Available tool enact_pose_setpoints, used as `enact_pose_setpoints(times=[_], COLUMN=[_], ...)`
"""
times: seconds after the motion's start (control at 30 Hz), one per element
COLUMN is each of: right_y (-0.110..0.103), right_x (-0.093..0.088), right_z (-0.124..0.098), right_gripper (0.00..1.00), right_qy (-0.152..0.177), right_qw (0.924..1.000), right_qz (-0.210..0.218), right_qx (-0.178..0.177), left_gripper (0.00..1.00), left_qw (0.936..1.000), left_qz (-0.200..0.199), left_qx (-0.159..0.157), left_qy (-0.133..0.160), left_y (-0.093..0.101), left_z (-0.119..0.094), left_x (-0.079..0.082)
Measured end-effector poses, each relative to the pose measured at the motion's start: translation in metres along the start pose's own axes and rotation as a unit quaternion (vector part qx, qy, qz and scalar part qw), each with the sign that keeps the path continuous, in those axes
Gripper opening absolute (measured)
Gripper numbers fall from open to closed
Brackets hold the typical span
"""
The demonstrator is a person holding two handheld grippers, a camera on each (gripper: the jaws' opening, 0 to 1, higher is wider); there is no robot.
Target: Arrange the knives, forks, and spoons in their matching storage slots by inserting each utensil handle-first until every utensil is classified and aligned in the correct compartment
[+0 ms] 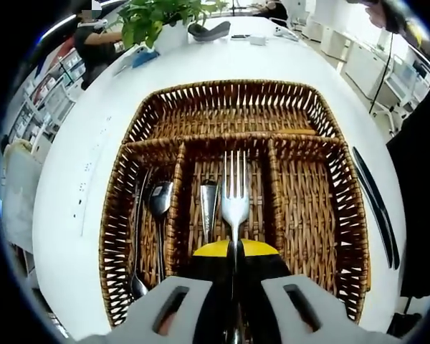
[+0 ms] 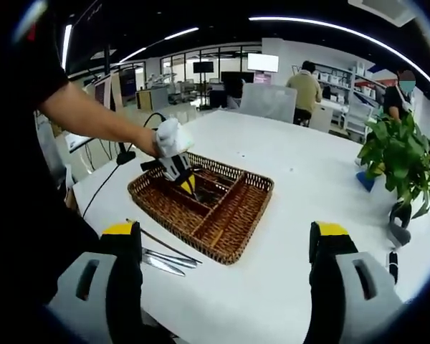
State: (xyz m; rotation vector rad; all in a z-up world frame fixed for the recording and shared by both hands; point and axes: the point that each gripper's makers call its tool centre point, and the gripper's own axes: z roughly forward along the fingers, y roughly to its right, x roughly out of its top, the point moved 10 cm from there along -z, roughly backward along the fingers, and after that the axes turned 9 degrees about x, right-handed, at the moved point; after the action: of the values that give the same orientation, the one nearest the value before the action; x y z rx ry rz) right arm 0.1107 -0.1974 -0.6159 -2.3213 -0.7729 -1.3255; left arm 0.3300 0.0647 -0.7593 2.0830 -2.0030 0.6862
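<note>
A wicker tray has one long far slot and three near slots. My left gripper is shut on a steel fork, tines pointing away, over the middle near slot. Another steel utensil lies beside it in that slot. Two spoons lie in the left slot; the right slot holds nothing. Knives lie on the table right of the tray. In the right gripper view, my right gripper is open near the tray, the knives lie left of it, and the left gripper is over the tray.
The white table is wide and bare around the tray. A potted plant stands at its far right end, with small dark items near it. A person's arm reaches in from the left. People and desks are in the background.
</note>
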Motion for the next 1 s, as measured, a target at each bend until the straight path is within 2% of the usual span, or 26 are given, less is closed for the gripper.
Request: enact_pose_setpoints(times=[0.53, 0.67, 1.0], right_y=[-0.001, -0.001, -0.005], right_x=[0.004, 0.003, 0.002], right_z=[-0.005, -0.005, -0.008], right_gripper=[1.00, 1.00, 1.00], right_qy=[0.014, 0.013, 0.010], right_qw=[0.9999, 0.9999, 0.9999], right_qz=[0.005, 0.005, 0.007], right_qx=[-0.010, -0.009, -0.009], left_gripper=[0.01, 0.02, 0.02], left_qw=[0.9999, 0.9998, 0.9999], left_qz=[-0.001, 0.012, 0.001], left_qx=[0.009, 0.012, 0.011], left_qy=[0.005, 0.006, 0.010], left_y=[0.000, 0.000, 0.004], left_z=[0.006, 0.007, 0.011], left_x=[0.001, 0.000, -0.004])
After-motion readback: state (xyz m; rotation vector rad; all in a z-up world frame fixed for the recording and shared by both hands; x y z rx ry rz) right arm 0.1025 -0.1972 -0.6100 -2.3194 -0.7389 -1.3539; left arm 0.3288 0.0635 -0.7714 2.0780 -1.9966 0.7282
